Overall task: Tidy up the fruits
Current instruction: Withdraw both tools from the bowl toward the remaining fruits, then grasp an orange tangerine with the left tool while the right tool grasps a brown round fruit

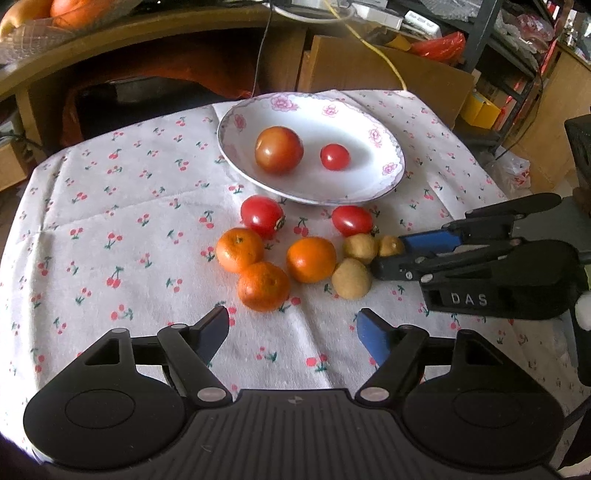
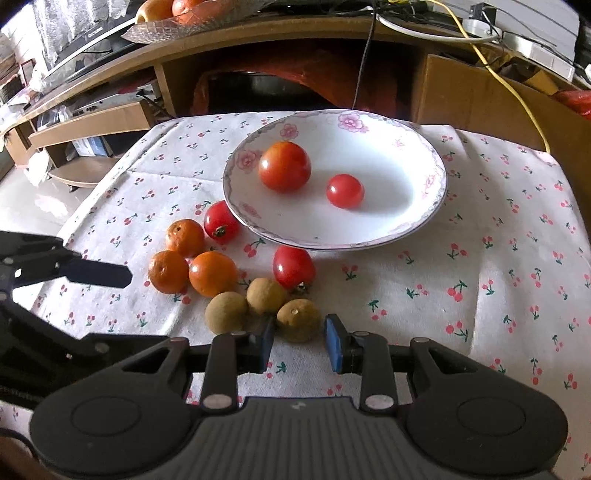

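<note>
The right gripper (image 2: 299, 341) is low over the counter with its fingers (image 2: 334, 347) partly open, one on either side of a brown longan (image 2: 298, 319); whether the pads touch it cannot be told. Two more longans (image 2: 226, 312) (image 2: 266, 295) lie just beside it, the three close together. The left gripper (image 1: 291, 332) stands short of the fruit with its fingers (image 1: 371, 338) wide apart and nothing between them. Directly ahead of it lie three oranges (image 1: 263, 286) (image 1: 239, 249) (image 1: 311, 259) in a cluster, two of them touching. Beyond the oranges, two red tomatoes (image 1: 262, 215) (image 1: 352, 220) lie on the cherry-print cloth (image 1: 110, 206) just beside the near rim of the floral plate (image 1: 388, 168). In the plate, well apart from each other, lie a large tomato (image 1: 279, 149) and a small tomato (image 1: 334, 157). Behind the counter stands a wooden desk (image 2: 258, 40) carrying a tray of fruit (image 2: 173, 18).
</note>
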{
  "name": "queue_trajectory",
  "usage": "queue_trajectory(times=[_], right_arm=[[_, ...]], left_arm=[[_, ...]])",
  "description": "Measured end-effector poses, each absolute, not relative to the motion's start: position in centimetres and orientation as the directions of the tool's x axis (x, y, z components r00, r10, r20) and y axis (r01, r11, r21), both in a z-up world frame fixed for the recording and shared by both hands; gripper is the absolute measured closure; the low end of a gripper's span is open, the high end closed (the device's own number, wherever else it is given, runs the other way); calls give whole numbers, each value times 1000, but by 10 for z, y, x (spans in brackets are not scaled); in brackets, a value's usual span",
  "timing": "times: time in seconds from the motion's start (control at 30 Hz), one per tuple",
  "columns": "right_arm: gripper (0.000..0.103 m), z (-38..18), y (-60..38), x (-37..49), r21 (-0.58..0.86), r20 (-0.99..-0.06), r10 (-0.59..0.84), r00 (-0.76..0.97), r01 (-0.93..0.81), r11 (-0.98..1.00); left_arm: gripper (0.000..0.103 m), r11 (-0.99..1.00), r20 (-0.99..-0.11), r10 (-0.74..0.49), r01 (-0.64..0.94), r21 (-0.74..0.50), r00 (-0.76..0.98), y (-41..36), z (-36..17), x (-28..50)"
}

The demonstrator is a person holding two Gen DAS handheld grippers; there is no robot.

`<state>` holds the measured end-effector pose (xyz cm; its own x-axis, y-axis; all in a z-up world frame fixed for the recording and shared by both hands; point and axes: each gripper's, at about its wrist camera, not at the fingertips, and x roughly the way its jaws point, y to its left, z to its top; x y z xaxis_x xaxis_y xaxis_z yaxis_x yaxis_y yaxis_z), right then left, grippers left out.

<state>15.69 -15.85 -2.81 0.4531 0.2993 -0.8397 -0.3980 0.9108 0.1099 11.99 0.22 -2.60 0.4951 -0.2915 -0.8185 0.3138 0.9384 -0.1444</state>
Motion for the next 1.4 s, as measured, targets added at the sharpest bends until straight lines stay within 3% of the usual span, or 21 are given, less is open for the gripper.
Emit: queue_trajectory(times=[0.23, 0.37, 0.47, 0.87, 1.0, 1.07, 1.4], right_arm=[[79, -28, -160, 159, 136, -840, 318, 439, -397, 908], [79, -27, -162, 160, 149, -841, 324, 433, -391, 908], [79, -26, -162, 161, 157, -843, 329, 426, -391, 907], [79, -28, -160, 159, 128, -836, 318, 447, -404, 906], [79, -27, -159, 159, 126, -838, 313, 448, -401, 908], [80, -26, -159, 158, 132, -839, 316, 443, -399, 908], [80, -22, -161, 153, 154, -855, 321, 407, -392, 907]], left_arm=[[24, 933, -800, -290, 339, -116, 525, 1, -30, 129], [41, 929, -808, -308, 343, -141, 502, 5, -33, 134], [46, 930, -811, -308, 336, -147, 497, 8, -33, 136], [46, 941, -813, -267, 322, -104, 517, 5, -38, 139], [50, 942, -813, -261, 320, -98, 521, 4, -38, 138], [58, 943, -815, -260, 318, -99, 517, 5, -37, 138], [59, 939, -822, -262, 330, -96, 506, 5, -30, 128]])
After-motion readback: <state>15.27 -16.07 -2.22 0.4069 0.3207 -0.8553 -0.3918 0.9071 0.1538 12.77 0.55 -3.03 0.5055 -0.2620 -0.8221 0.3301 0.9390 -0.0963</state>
